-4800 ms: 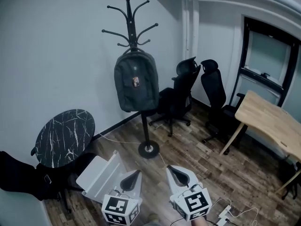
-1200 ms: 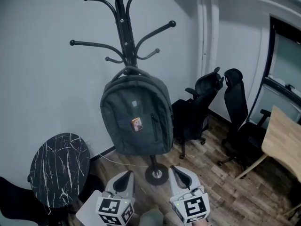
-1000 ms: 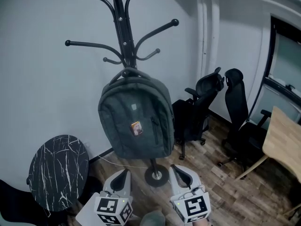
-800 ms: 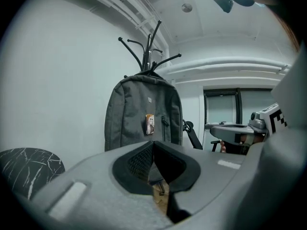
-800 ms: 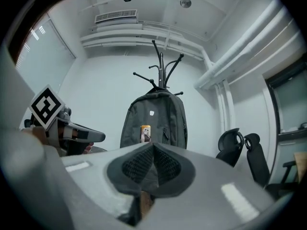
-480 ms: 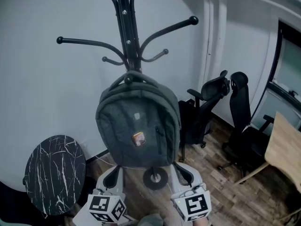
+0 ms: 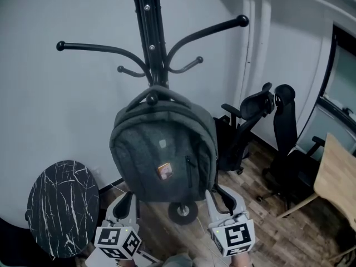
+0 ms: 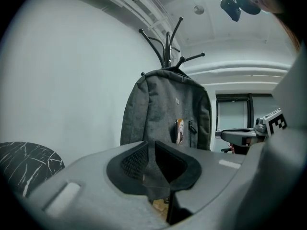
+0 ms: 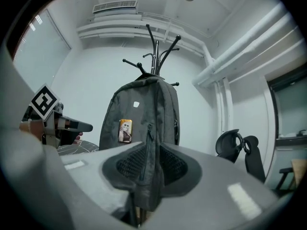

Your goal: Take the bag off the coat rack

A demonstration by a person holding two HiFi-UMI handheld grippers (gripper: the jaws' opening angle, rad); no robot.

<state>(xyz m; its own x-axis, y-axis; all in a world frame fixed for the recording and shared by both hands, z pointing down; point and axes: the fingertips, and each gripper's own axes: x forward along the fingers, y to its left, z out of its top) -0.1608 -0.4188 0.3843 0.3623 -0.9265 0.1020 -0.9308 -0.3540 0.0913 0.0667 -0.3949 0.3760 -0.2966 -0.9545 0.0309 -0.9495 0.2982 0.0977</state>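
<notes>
I see the bag (image 7: 161, 160) hanging on the coat rack (image 7: 149, 32), its lower corners just ahead of both jaw sets. The left hand-held gripper (image 7: 127, 199) is clenched and empty. The jaws of the right hand-held gripper (image 7: 218, 196) have just been opening and grasp nothing.

Grey backpack (image 7: 162, 154) hangs upright from the black coat rack (image 7: 150, 38).

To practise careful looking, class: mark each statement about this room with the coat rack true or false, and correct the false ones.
1. The backpack hangs from the coat rack. True.
2. The round table has a plain white top. False: it is black with white veins.
3. Two office chairs stand right of the rack. True.
4. The wooden desk stands left of the backpack. False: it is at the far right.
</notes>
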